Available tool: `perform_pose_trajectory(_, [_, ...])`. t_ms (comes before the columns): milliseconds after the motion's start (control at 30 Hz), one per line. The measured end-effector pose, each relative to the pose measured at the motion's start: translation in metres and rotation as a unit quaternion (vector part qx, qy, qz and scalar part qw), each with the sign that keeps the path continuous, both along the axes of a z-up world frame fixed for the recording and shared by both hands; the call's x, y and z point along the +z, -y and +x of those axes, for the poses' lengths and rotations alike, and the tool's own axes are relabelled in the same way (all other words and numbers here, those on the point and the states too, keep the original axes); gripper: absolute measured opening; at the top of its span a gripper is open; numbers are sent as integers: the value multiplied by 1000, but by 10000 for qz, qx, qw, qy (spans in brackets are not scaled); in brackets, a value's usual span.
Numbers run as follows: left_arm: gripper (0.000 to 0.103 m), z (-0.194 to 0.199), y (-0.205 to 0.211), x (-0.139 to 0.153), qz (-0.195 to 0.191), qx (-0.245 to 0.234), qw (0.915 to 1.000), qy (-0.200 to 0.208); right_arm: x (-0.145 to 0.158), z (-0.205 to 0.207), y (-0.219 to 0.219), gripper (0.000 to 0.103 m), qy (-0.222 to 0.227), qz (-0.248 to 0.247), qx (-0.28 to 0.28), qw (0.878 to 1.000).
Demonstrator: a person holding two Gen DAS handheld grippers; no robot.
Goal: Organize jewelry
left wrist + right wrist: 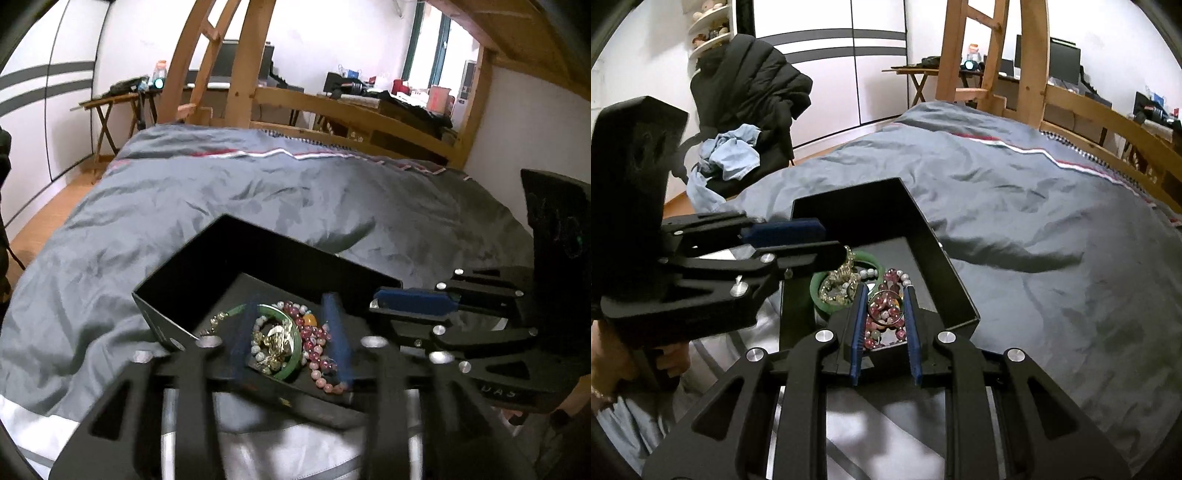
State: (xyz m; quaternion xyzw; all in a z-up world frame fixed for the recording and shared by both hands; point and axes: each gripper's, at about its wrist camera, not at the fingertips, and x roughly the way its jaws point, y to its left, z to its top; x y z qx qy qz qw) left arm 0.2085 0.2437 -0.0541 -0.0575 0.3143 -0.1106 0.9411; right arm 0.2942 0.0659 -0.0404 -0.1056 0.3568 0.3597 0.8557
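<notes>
Black box [945, 266] on grey duvet [1052, 236]. Inside: green bangle [291, 363], pink bead bracelets [314, 341], gold ring [885, 308].
Right gripper [885, 325] pinching ring: light, stiff, slippery; grip across band.
Left gripper [291, 343] spread, empty, over bangle.

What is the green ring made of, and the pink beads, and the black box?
Green bangle: looks like jade or glass, smooth and a bit see-through. Pink beads: probably polished stone or glass, shiny and round. Black box: seems to be matte cardboard, with thin, flat, dull walls. I can't be sure of any.
</notes>
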Motion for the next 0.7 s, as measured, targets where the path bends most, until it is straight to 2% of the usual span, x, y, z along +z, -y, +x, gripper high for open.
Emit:
perform_pose_trajectory(33, [59,-3,-1,2,33,81,9999,115,0,0,1,21,0,-1,-39,10000])
perform_pose_trajectory(100, [62,-7,-2,7,-9,131,9997,211,-1,0,3,24,-34,-3,-34,10000])
perform_pose_trajectory(133, [72,-8,-5,8,-21,255,9994,243,-1,-2,3,28,-20,-26,-46,10000])
perform_pose_trajectory(167, [78,-10,-6,9,-11,385,9989,283,0,-3,4,47,11,-28,-71,10000])
perform_pose_trajectory(200, [82,-11,-8,11,-11,453,9984,326,2,-4,7,78,55,27,-109,9999])
perform_pose_trajectory(233, [82,-12,-9,13,-12,519,9979,389,5,-6,11,92,100,125,-132,9998])
perform_pose_trajectory(267, [83,-15,-10,17,19,632,9970,451,11,-9,16,97,202,294,-190,9992])
perform_pose_trajectory(300, [91,-16,-11,20,56,748,9960,477,16,-11,20,97,278,376,-225,9987])
perform_pose_trajectory(433, [96,-30,-12,40,228,1200,9900,706,36,-15,29,99,453,524,-476,9965])
perform_pose_trajectory(567, [97,-46,-11,55,570,1742,9790,898,57,-21,42,99,432,685,-742,9940])
perform_pose_trajectory(700, [97,-54,-13,64,776,2331,9669,697,71,-34,49,99,537,642,-905,9924])
